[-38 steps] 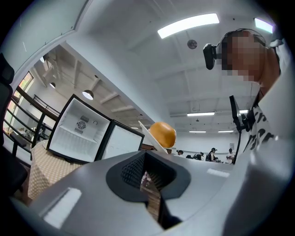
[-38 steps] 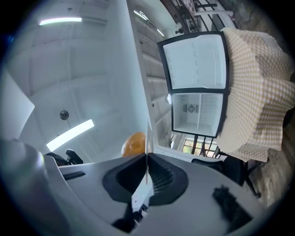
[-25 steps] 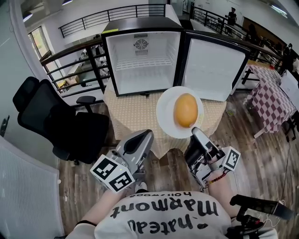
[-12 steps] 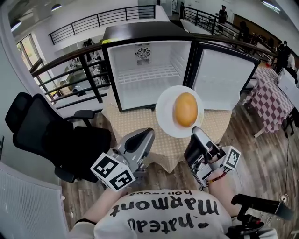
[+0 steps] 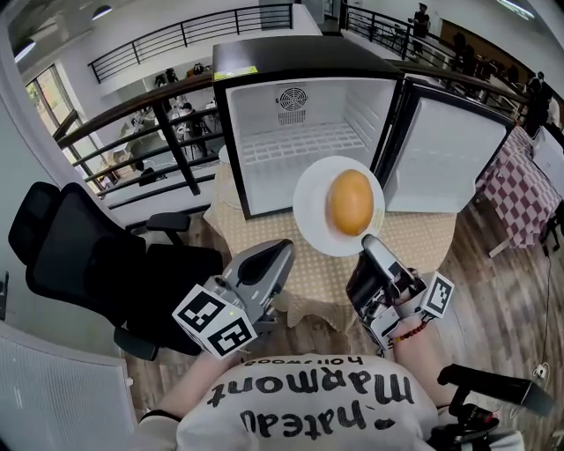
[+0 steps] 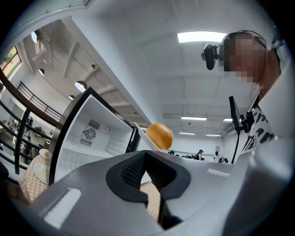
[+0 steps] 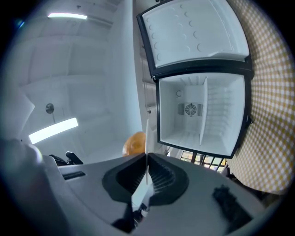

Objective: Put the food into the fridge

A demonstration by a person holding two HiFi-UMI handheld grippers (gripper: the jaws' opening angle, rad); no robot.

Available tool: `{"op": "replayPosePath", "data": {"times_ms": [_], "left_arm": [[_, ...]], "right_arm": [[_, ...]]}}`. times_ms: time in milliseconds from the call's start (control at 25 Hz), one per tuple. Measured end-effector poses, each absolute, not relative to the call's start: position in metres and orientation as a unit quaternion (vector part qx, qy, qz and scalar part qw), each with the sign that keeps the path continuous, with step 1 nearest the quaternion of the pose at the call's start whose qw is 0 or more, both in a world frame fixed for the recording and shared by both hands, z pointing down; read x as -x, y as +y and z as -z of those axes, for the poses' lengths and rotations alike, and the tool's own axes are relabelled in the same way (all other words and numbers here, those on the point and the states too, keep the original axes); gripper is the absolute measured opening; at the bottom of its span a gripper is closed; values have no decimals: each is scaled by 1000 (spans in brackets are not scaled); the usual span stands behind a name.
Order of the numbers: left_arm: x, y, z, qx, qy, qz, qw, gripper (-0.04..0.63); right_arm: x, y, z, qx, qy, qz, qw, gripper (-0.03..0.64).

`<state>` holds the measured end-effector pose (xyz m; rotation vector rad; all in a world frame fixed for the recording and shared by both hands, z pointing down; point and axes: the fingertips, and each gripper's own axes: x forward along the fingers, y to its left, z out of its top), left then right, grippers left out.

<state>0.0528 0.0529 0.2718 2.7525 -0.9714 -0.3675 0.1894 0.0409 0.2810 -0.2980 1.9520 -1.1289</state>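
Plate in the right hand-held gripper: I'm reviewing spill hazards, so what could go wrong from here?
1. The right hand-held gripper pinches the plate only at its rim, so it may tilt.
2. The bun sits loose on it and could roll off.
3. The plate might clip the fridge frame or its open door going in.

In the right gripper view the plate was seen edge-on only and hid most of the bread. In the head view the plate covered part of the table and the lower front of the fridge. Distant people were too small to make out.
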Motion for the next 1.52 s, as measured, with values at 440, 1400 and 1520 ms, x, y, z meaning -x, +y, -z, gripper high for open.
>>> {"op": "replayPosePath", "data": {"times_ms": [440, 1400, 1520], "left_arm": [[-14, 19, -272, -935, -328, 106, 81, 5], [4, -114, -352, -882, -424, 95, 184, 5], [-4, -130, -359, -877, -430, 94, 193, 5]], "right_arm": [[-138, -1, -287, 119, 781, 464, 401, 25], [-79, -169, -342, 80, 754, 555, 342, 25], [-80, -188, -351, 81, 753, 562, 333, 25]]}}
